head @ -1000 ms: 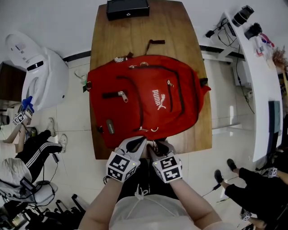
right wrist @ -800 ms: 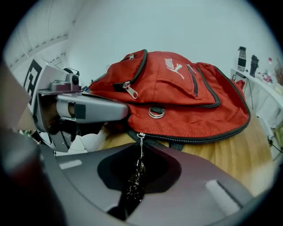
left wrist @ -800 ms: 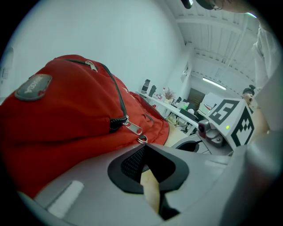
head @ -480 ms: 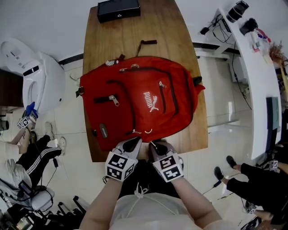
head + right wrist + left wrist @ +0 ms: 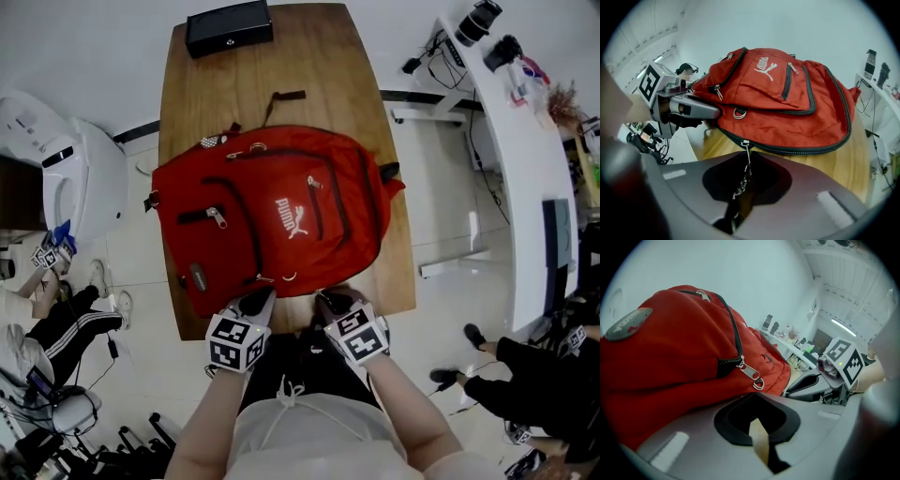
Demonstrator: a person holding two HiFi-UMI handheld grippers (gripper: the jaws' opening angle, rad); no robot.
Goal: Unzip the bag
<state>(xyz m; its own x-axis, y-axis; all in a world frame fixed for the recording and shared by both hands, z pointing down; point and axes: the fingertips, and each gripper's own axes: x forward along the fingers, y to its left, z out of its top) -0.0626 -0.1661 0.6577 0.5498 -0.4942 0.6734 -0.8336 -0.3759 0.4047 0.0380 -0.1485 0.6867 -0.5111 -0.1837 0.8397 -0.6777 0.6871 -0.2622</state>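
Note:
A red backpack [image 5: 272, 211] lies flat on the wooden table [image 5: 309, 66], its base toward me. My right gripper [image 5: 330, 300] is at the bag's near edge. Its jaws are opening slightly, with the main zipper's chain pull [image 5: 743, 180] still pinched between them. The chain runs taut from the slider [image 5: 746, 143] into the gripper [image 5: 745, 173]. My left gripper [image 5: 258, 302] sits against the bag's near left edge, jaws together. From its own view [image 5: 757, 416], red fabric [image 5: 670, 357] bulges over the tips, and a second zipper pull [image 5: 751, 373] hangs just above.
A black box [image 5: 229, 26] sits at the table's far end. A white machine [image 5: 66, 178] stands on the floor to the left, with a seated person [image 5: 56, 319] near it. A long white desk [image 5: 525, 141] with gear runs along the right.
The two grippers have spread a little apart along the bag's near edge, the right one shifting right. The head view has swung, so the bag sits further left in the picture.

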